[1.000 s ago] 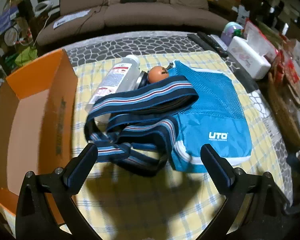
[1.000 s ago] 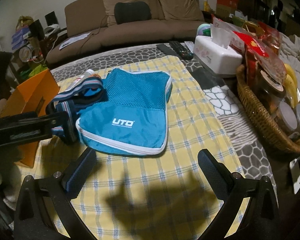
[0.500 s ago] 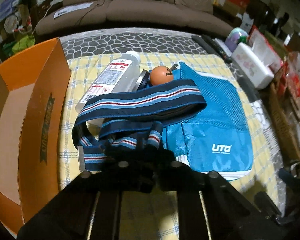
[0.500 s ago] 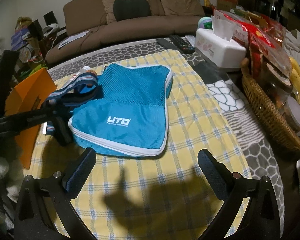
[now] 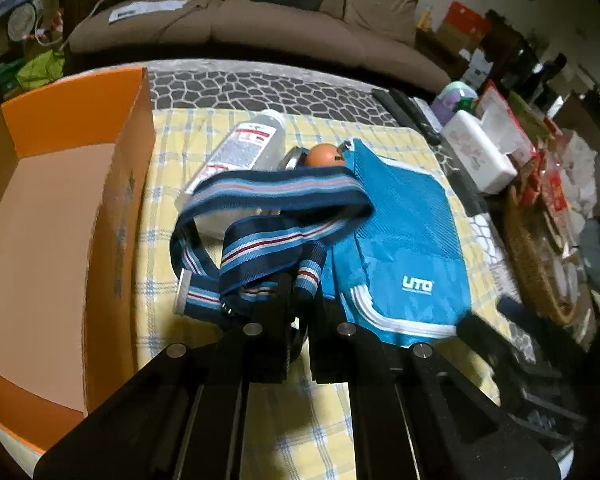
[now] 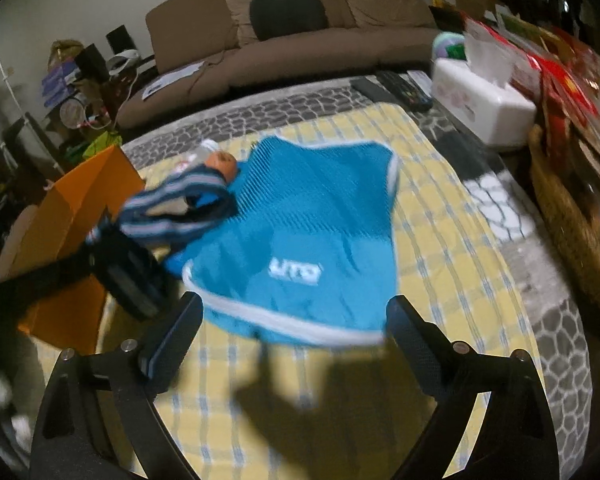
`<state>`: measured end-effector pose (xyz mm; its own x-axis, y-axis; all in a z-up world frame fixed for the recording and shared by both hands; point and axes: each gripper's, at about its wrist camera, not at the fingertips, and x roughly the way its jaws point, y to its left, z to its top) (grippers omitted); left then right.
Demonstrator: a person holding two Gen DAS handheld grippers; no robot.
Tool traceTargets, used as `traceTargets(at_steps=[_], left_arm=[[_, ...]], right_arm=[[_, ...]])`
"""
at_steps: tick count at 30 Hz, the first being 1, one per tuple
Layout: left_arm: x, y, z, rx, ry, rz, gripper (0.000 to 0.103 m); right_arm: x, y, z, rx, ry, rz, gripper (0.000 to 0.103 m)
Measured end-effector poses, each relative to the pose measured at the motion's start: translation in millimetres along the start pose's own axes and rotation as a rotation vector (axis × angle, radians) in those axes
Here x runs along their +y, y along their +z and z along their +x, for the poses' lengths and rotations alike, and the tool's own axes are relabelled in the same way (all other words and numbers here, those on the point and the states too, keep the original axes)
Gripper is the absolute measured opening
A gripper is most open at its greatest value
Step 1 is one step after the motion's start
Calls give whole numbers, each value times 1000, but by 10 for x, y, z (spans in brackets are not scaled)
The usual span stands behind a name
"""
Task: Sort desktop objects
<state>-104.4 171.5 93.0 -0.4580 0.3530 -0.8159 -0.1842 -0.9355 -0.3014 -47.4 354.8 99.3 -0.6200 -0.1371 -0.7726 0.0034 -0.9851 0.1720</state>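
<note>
My left gripper (image 5: 300, 300) is shut on a blue striped strap (image 5: 272, 216) and lifts it off the yellow checked cloth (image 5: 160, 216). The strap also shows in the right wrist view (image 6: 176, 200), held by the left gripper (image 6: 128, 276). A blue UTO mesh pouch (image 5: 404, 240) lies to its right, also in the right wrist view (image 6: 312, 236). A clear bottle (image 5: 244, 148) and an orange ball (image 5: 324, 155) lie behind the strap. My right gripper (image 6: 296, 332) is open and empty, at the pouch's near edge.
An open orange cardboard box (image 5: 60, 216) stands left of the cloth. A white tissue box (image 6: 484, 100), remote controls (image 6: 400, 88) and a wicker basket (image 6: 572, 224) with packets sit at the right. A brown sofa (image 6: 284, 40) is behind the table.
My left gripper closed on the striped strap and has raised it, swinging toward the orange box. My right gripper moved forward to the pouch's near edge.
</note>
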Motion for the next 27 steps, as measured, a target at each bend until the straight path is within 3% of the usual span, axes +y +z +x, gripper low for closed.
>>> traceTargets(at_steps=[8,10,15,19,21,22,23,27], left_arm=[[9,-46,12,5,-41,2,7],[31,-58,18,3,-50,-1,7],[90,-61,52,7,-71,-12,7],[87,-60,82,19,-67,-4,8],[68,-76,101,26,-32,5,25],[56,-88,95,23,-24,8,41],[48,-101,74,14,-24,9,50],[-24,-163,-72,-41,37,29,58]], right_arm=[[320,392,503,9,-7,-63,92],[359,492,624,11,12,-62,82],[458,646,871,26,17,-98,79],[453,649,961,46,36,-92,68],[416,618,931,60,52,-71,68],[387,597,879,55,57,-63,68],[362,581,829,52,52,-61,68],[155,503,559,30,20,-57,74]])
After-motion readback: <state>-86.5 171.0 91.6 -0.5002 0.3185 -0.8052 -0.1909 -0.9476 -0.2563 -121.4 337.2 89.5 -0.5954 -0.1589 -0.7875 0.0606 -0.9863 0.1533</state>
